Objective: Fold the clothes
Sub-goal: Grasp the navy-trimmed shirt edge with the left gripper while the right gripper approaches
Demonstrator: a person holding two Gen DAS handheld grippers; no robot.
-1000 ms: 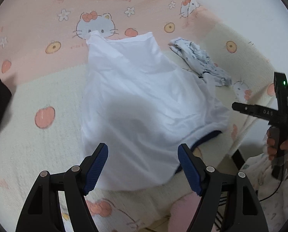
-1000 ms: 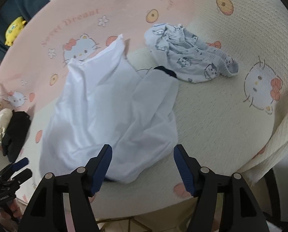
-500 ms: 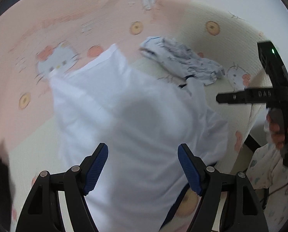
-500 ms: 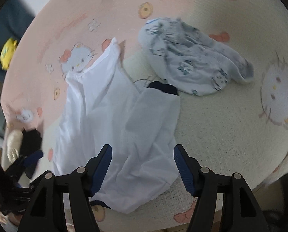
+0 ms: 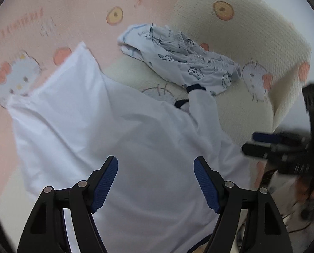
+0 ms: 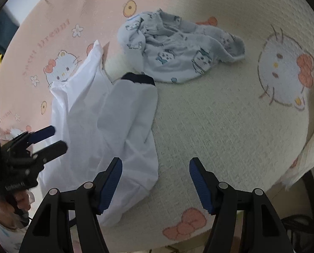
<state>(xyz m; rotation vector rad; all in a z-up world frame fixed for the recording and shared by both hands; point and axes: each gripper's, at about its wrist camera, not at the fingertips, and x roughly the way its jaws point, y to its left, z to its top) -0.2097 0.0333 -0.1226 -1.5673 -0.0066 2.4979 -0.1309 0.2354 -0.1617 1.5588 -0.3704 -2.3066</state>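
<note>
Nearest in each wrist view, the left gripper (image 5: 156,181) and the right gripper (image 6: 155,182) are seen with jaws apart and nothing clamped between the blue pads. Beneath and just beyond them, a white garment (image 5: 114,139) with dark-trimmed cuffs is spread, rumpled and unfolded, on the cartoon-printed blanket (image 6: 230,116). Farther off, a pale blue printed garment (image 6: 178,50) lies crumpled. No fold is judged complete; both pieces appear left to do.
</note>
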